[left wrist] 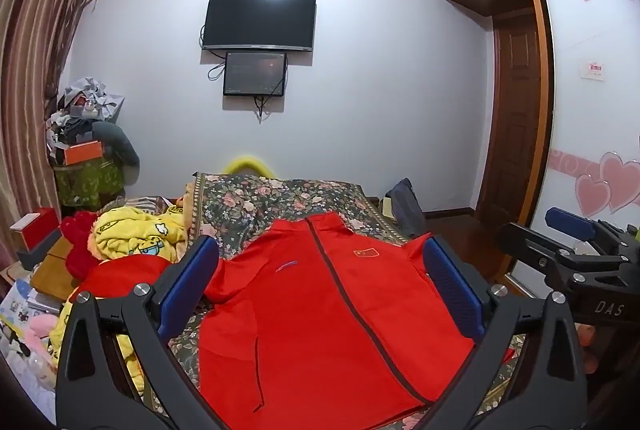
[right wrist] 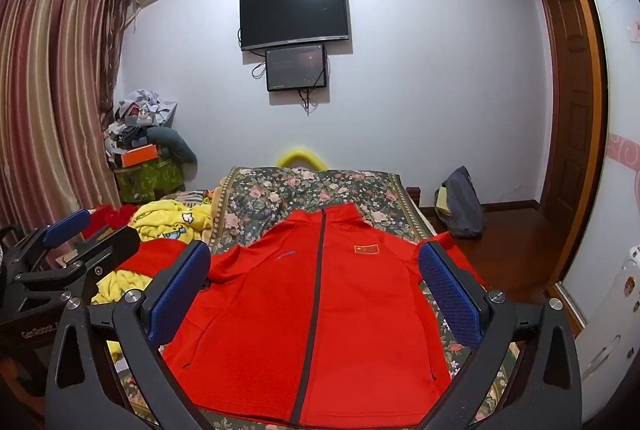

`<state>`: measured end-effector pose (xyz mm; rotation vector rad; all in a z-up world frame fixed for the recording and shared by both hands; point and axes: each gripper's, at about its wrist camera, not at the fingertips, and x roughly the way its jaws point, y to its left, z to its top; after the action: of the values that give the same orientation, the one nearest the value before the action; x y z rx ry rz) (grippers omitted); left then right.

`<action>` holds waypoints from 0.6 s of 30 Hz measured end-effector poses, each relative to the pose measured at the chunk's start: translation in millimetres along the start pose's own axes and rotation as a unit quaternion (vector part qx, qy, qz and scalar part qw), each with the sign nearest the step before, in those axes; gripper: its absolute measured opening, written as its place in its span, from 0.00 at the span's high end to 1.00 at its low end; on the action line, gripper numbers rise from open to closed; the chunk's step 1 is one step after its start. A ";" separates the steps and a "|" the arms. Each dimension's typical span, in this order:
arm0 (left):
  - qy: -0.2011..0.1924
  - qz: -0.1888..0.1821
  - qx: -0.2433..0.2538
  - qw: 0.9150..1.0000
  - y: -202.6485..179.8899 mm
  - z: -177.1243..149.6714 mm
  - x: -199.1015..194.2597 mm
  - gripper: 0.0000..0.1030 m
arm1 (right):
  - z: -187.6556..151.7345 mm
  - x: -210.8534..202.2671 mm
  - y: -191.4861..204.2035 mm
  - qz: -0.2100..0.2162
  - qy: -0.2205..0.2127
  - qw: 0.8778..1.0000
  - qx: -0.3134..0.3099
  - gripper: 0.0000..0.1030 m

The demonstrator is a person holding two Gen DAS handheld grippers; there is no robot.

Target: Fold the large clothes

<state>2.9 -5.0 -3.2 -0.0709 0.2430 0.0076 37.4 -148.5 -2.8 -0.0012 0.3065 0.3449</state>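
A red zip-up jacket (left wrist: 320,310) with a small flag patch lies flat, front up, collar away from me, on a floral bedspread (left wrist: 280,201). It also shows in the right wrist view (right wrist: 312,318). My left gripper (left wrist: 320,294) is open and empty, held above the jacket's lower half. My right gripper (right wrist: 316,294) is open and empty too, above the jacket. The right gripper (left wrist: 576,242) shows at the right edge of the left wrist view. The left gripper (right wrist: 76,238) shows at the left edge of the right wrist view.
A yellow blanket (left wrist: 136,234) and red cloth (left wrist: 80,250) lie left of the jacket. A cluttered pile (left wrist: 88,149) stands by the curtain. A dark bag (right wrist: 460,201) sits on the floor to the right. A wardrobe (left wrist: 592,109) stands at right.
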 end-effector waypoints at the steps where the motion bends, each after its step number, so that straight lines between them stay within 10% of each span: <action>1: 0.000 0.000 -0.001 1.000 0.1 -0.1 -0.1 0.00 | -0.1 0.0 -0.8 0.000 0.000 1.000 0.000 0.00; 18: 0.001 -0.001 -0.003 1.000 0.5 -1.5 -1.6 0.00 | -2.8 3.6 -0.7 0.001 0.001 1.000 0.002 0.00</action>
<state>1.0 -4.7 -4.3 -0.0776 0.2450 0.0069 40.0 -148.0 -6.6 0.0033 0.3099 0.3457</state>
